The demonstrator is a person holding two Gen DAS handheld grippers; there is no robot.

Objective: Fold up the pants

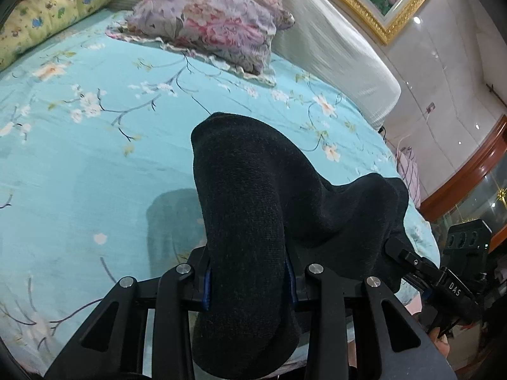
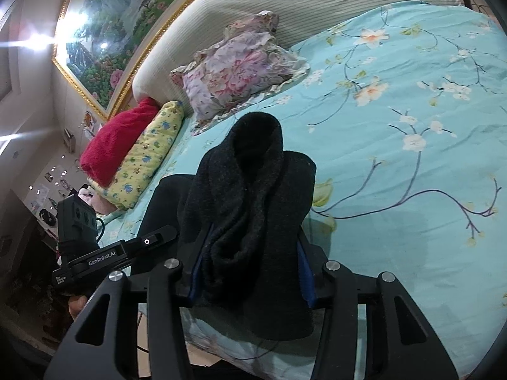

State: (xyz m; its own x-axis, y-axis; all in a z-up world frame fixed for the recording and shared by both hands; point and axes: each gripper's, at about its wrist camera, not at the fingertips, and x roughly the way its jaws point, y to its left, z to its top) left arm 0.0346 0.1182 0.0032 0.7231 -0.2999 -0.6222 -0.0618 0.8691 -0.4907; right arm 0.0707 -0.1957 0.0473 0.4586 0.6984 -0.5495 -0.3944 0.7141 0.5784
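Observation:
The black knit pants (image 1: pixel 253 209) hang bunched between both grippers, lifted above the bed's near edge. My left gripper (image 1: pixel 248 285) is shut on one part of the pants, whose cloth drapes over and hides its fingertips. My right gripper (image 2: pixel 250 278) is shut on another bunch of the pants (image 2: pixel 250 209), with blue finger pads (image 2: pixel 305 281) showing at the sides. The right gripper also shows at the right of the left wrist view (image 1: pixel 393 247), gripping the cloth. The left gripper shows at the left of the right wrist view (image 2: pixel 168 232).
The bed has a turquoise floral sheet (image 1: pixel 79 174). A floral pillow (image 1: pixel 209 19), a yellow printed cushion (image 1: pixel 47 15) and a red blanket (image 2: pixel 117 139) lie near the white headboard (image 1: pixel 332 47). A gold-framed painting (image 2: pixel 126 25) hangs above.

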